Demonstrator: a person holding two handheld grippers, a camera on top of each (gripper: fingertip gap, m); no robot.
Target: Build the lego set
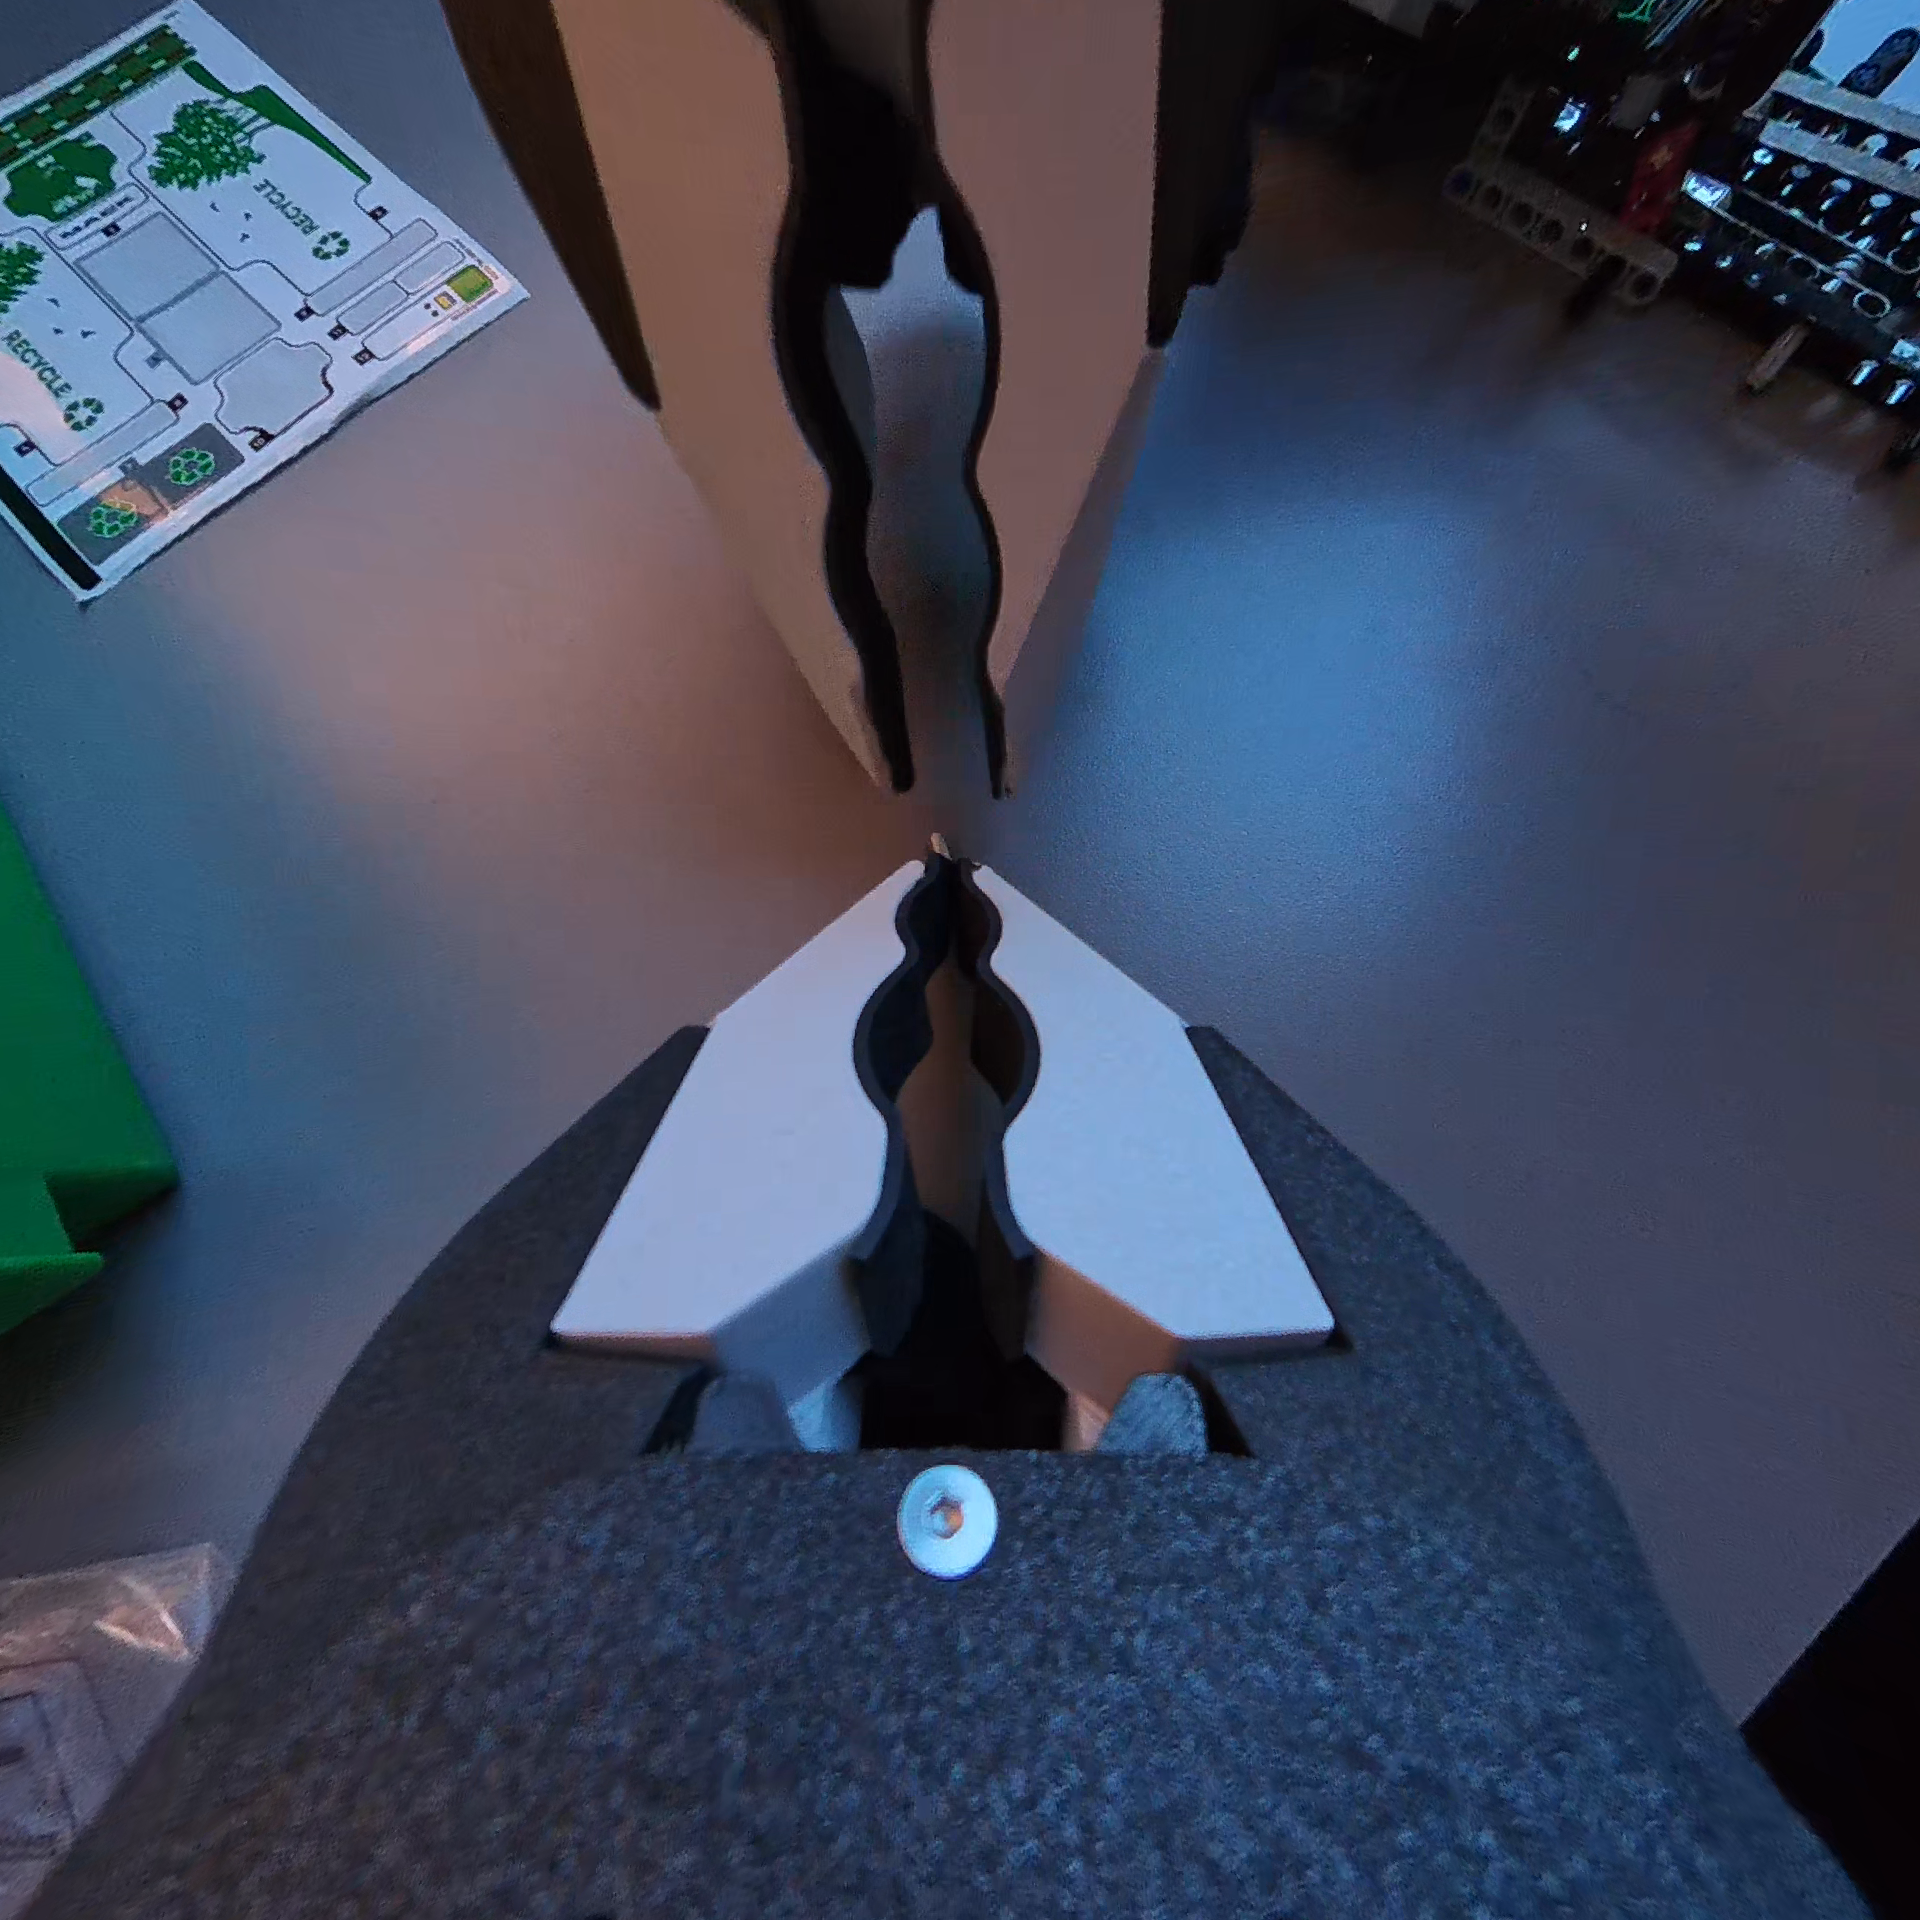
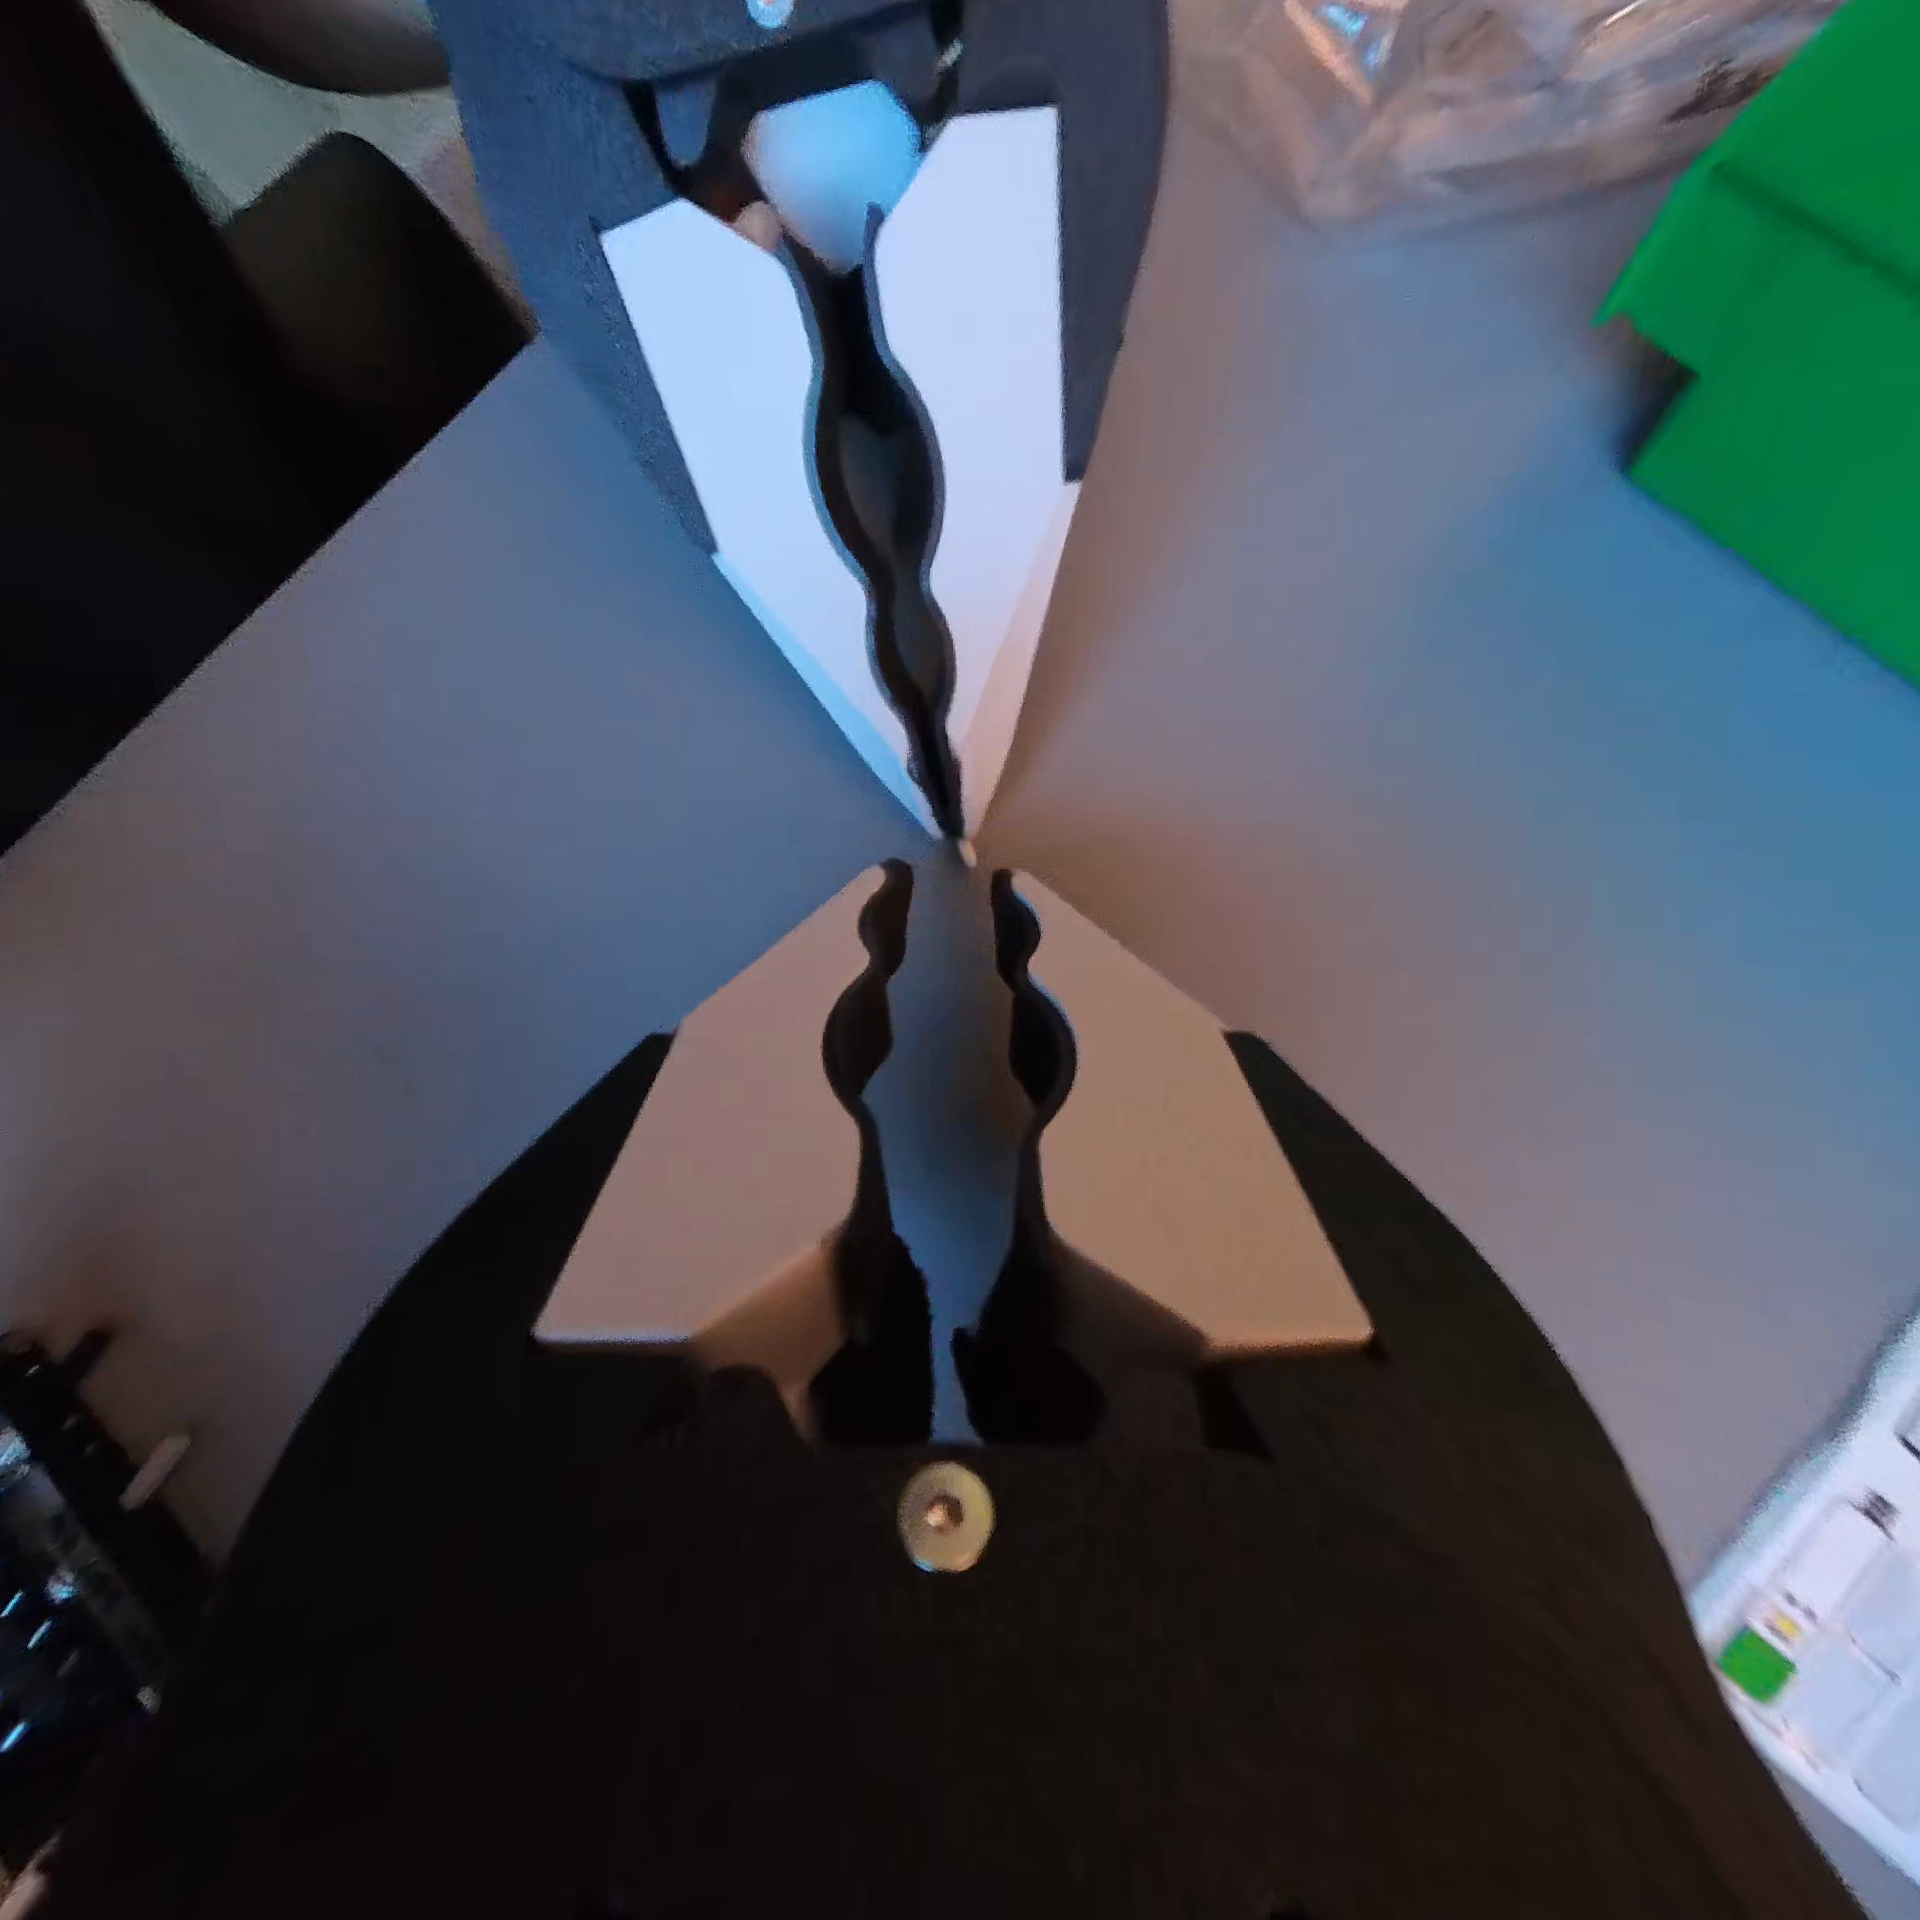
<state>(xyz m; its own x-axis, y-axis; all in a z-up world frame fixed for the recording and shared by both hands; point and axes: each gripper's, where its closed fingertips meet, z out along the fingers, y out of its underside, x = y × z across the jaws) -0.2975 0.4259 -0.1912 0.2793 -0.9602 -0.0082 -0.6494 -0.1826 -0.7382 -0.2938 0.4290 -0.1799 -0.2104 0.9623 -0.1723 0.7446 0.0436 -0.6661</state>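
My left gripper (image 1: 948, 873) is shut on a tiny pale piece (image 1: 938, 844) that sticks out just past its tips, above the grey table (image 1: 1403, 831). My right gripper (image 1: 951, 788) faces it tip to tip from the far side, its jaws a little apart and empty, just short of the piece. In the right wrist view, my right gripper (image 2: 948, 873) is open, and the shut left gripper (image 2: 948, 821) holds the pale piece (image 2: 967, 854) at its tip. What kind of piece it is cannot be told.
A sticker sheet (image 1: 208, 291) lies at the far left, a green box (image 1: 62, 1091) at the left edge and a clear plastic bag (image 1: 94, 1662) near left. A dark Lego assembly (image 1: 1714, 208) stands at the far right. The right wrist view also shows the box (image 2: 1787, 364) and bag (image 2: 1507, 94). My left and right fingertips are right by each other. The right tips stand about 20 cm off the dark Lego assembly (image 1: 1714, 208). My right wrist view (image 2: 154, 1676) looks at it from another angle.
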